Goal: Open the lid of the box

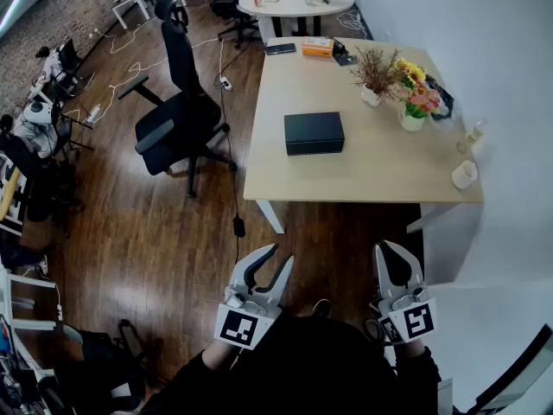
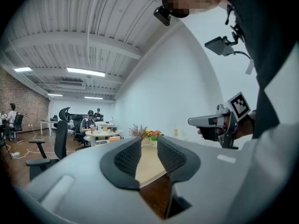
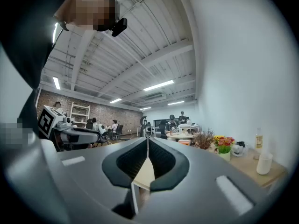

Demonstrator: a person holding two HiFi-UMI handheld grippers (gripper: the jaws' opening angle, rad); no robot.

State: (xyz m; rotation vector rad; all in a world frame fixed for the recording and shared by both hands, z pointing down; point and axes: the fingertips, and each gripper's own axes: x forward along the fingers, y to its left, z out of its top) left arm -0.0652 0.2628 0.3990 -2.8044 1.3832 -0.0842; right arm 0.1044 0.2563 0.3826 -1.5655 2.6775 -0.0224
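Ahead, flat black box on wooden table

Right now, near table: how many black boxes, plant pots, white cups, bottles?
Black box: 1
Plant pots: 2
White cup: 1
Bottle: 1
Total: 5

Black office chair, potted flowers, white cup
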